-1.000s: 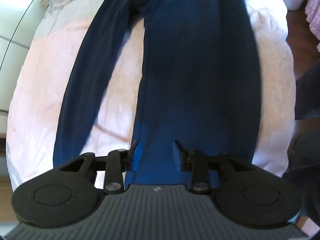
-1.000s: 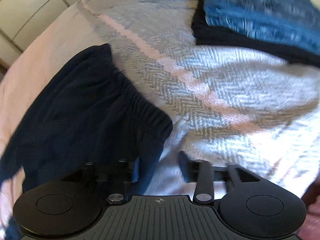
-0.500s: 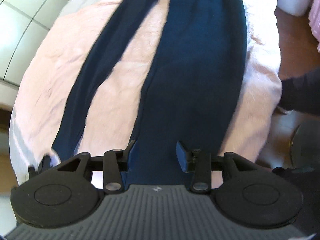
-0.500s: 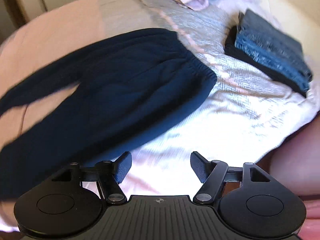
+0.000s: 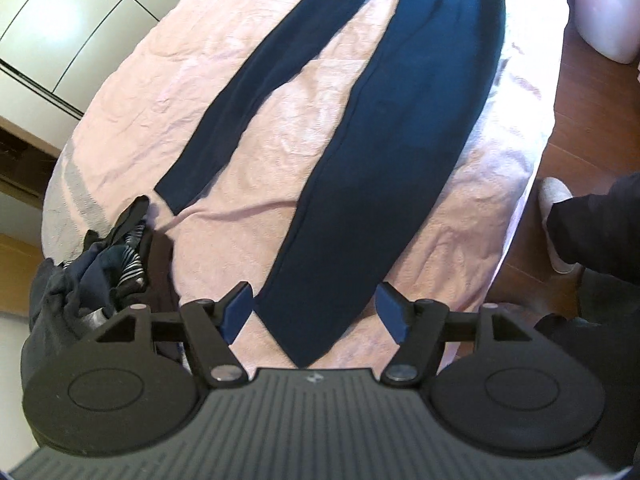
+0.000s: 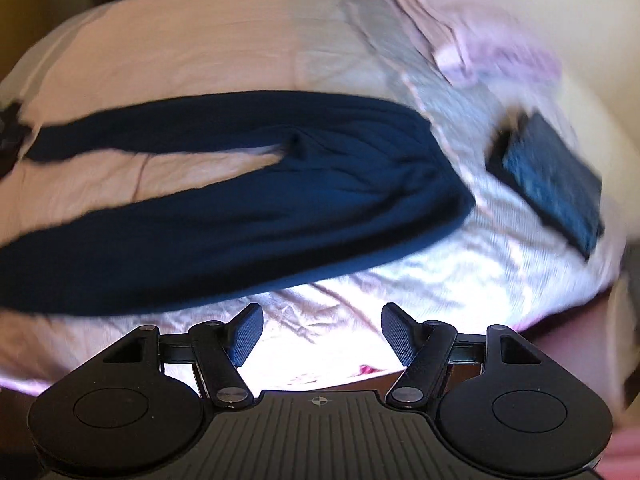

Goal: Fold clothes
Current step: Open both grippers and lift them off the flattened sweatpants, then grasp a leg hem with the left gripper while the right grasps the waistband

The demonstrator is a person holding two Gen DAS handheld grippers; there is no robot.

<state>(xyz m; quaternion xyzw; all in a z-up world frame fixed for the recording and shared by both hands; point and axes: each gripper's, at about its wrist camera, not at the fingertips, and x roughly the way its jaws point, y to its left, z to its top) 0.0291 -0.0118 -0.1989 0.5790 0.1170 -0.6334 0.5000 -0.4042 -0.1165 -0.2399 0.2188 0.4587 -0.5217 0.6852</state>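
While spread flat along the bed (image 5: 168,92), navy sweatpants (image 5: 384,168) with one cuff between the opening, untouching left gripper (image 5: 316,314), waistband well beyond the spread, empty right gripper (image 6: 322,334) near the bed's edge.

Pink-sheeted bed (image 5: 132,92) bears spread navy trousers (image 5: 400,140), crumpled clothes (image 5: 116,256), folded jeans (image 6: 556,176).

Daylit, bright. Left wrist view sharp; glare on cupboard (image 5: 60,40) top left, soft shadows under clothes pile (image 5: 108,264). Right wrist view motion-blurred, worst at folded jeans (image 6: 552,180) and pants (image 6: 240,200) edges; sheet (image 6: 340,312) blown out near bottom centre. Strong fisheye bending, dark corners in both.
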